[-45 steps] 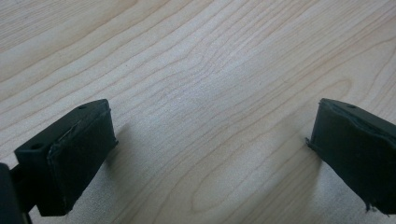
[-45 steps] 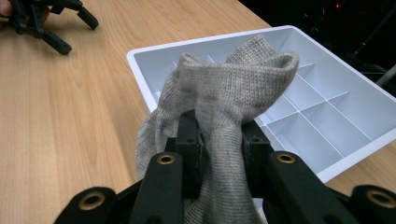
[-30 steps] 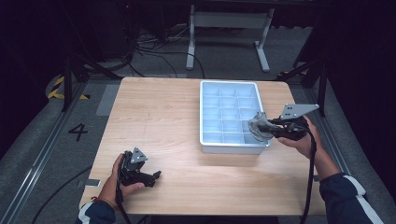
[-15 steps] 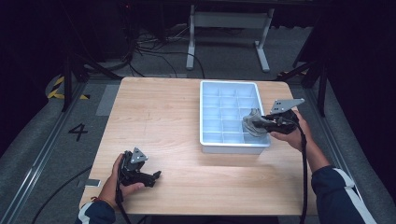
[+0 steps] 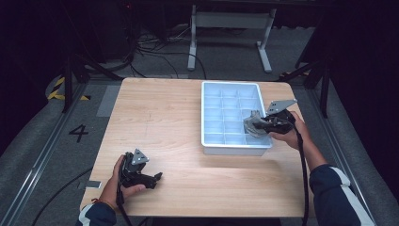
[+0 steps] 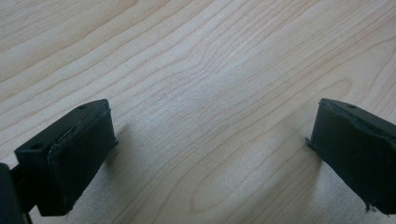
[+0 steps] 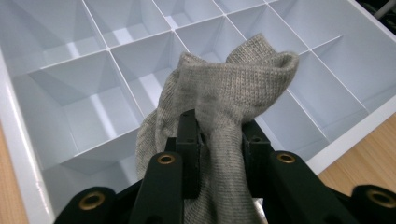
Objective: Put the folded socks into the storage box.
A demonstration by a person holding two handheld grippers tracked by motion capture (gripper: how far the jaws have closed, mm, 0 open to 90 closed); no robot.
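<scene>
High view: right gripper [image 5: 254, 123] at frame right holds grey sock [image 5: 251, 125] over white divided tray [image 5: 209, 141]; left gripper [image 5: 155, 178] lower left on table [image 5: 160, 117].
Left gripper view: jaws wide.
Right gripper view: sock [image 7: 224, 93] pinched between jaws, bunched above tray [image 7: 14, 140] compartments.

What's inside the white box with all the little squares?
The divided tray looks empty. A grey sock, pinched by the right gripper, hangs over it and hides part of some compartments.

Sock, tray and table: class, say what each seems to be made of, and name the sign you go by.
Sock: grey knitted fabric, matt; fine rows of stitches show and it folds limply.
Tray: probably moulded plastic, pale blue-white, smooth, slightly glossy; thin even dividers.
Table: light wood or wood-look laminate; flowing grain lines, faint sheen.
</scene>
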